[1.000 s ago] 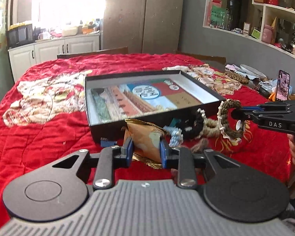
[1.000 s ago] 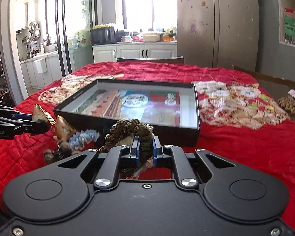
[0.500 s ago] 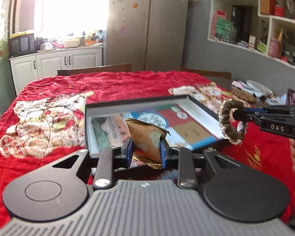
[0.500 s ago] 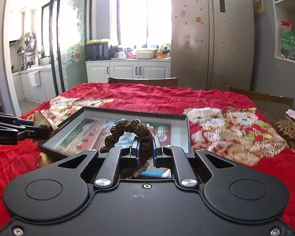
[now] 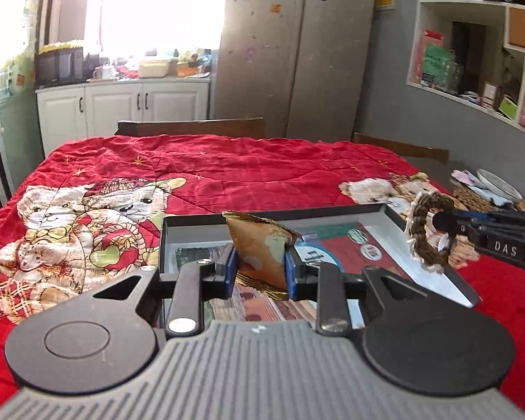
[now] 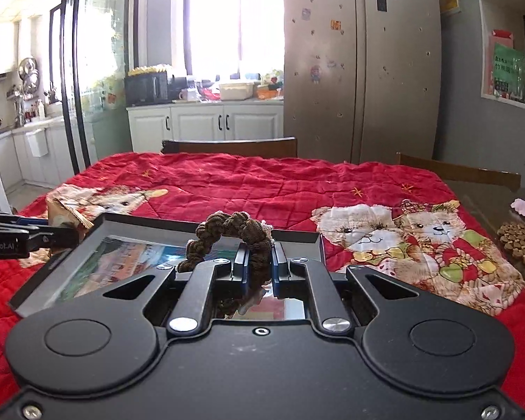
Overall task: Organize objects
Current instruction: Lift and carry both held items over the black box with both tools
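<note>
Left jaws clenched on crinkly foil pouch [image 5: 262, 250], right on knotted rope ring [image 6: 232, 238].

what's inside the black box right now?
The black box shows only a printed colourful liner on its floor. Both hand-held grippers cover its near part; the left holds a gold packet, the right a braided ring.

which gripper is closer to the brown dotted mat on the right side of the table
Right. The right gripper, holding the braided ring over the box, sits nearer the mat; the left gripper is over the box's far-left side.
</note>
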`<state>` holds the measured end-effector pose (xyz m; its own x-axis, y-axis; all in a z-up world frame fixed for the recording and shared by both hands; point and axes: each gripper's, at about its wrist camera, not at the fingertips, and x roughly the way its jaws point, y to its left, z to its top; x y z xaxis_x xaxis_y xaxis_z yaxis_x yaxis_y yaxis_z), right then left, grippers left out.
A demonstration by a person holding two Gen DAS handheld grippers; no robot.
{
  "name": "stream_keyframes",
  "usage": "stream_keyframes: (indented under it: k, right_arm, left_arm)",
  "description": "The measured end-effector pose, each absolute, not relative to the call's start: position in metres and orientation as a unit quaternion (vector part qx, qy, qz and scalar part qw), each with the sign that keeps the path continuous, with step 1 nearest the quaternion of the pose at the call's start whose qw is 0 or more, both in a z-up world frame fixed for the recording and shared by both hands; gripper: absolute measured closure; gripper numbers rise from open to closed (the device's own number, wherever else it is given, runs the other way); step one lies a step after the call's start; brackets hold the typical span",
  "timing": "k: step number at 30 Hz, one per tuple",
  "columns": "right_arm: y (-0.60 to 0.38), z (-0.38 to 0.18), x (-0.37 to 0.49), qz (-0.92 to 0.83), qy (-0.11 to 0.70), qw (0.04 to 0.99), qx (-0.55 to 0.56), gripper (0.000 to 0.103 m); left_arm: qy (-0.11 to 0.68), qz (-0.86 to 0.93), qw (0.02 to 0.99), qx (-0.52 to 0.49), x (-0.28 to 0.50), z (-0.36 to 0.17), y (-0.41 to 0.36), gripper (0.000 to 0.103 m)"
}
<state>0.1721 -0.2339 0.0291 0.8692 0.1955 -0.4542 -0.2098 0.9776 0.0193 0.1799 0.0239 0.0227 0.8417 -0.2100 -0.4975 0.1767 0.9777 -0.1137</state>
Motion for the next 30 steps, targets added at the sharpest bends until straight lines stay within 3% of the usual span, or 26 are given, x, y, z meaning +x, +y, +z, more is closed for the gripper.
stream_keyframes:
  k: [30]
  right_arm:
    - [-0.221,-0.024,0.27,0.085,0.332,0.939,0.0,0.091]
  left_arm:
    - [0.333,-0.074,0.94,-0.027,0.257,-0.023,0.013,0.071]
